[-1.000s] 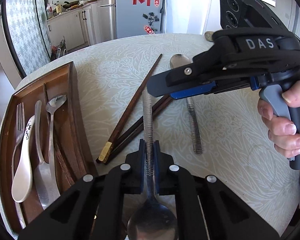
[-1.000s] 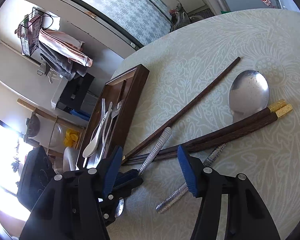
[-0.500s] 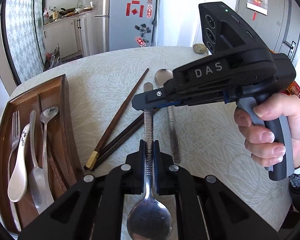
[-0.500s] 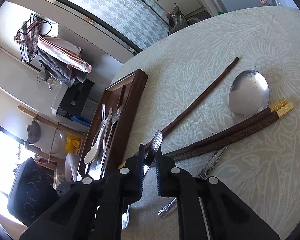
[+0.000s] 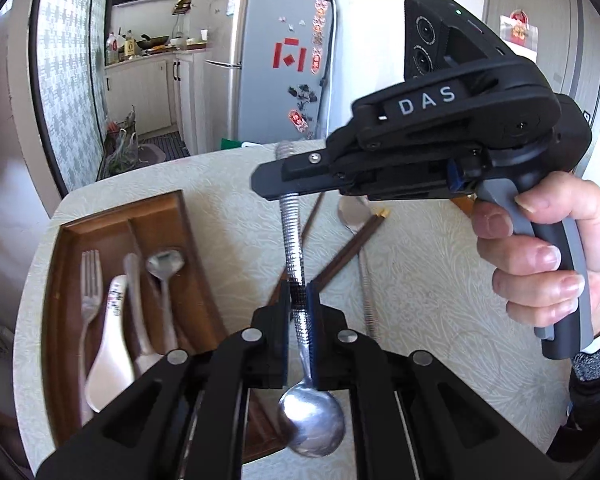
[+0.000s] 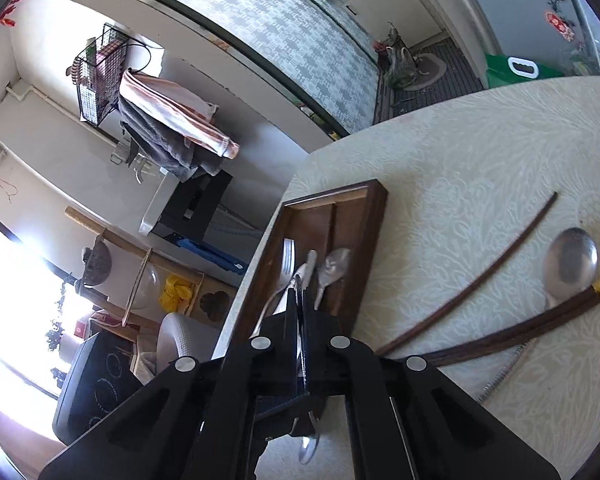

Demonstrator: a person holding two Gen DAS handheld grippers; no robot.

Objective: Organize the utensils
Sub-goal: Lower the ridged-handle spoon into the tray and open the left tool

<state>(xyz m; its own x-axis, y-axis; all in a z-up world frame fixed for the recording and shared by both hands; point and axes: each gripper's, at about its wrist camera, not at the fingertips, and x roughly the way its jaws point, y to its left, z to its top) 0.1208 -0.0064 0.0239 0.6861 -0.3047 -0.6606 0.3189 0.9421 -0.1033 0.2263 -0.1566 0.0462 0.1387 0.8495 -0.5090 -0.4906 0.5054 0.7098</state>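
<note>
While both grippers pinch one textured spoon (image 5: 296, 264) above the table (image 5: 420, 280), left gripper (image 5: 298, 304) mid-handle, right gripper (image 6: 300, 312) narrow, clamped on its end.

right gripper (image 6: 300, 300) jaws pinched on what looks like a spoon handle (image 6: 299, 292), wooden tray (image 6: 364, 240) beyond

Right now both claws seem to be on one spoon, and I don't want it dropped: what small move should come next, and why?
Probably carry the spoon sideways toward the tray, both claws together. The left claw clamps its handle near the bowl, the right claw its far end, and it hangs clear of the table; a smaller spoon already lies in the tray.
</note>
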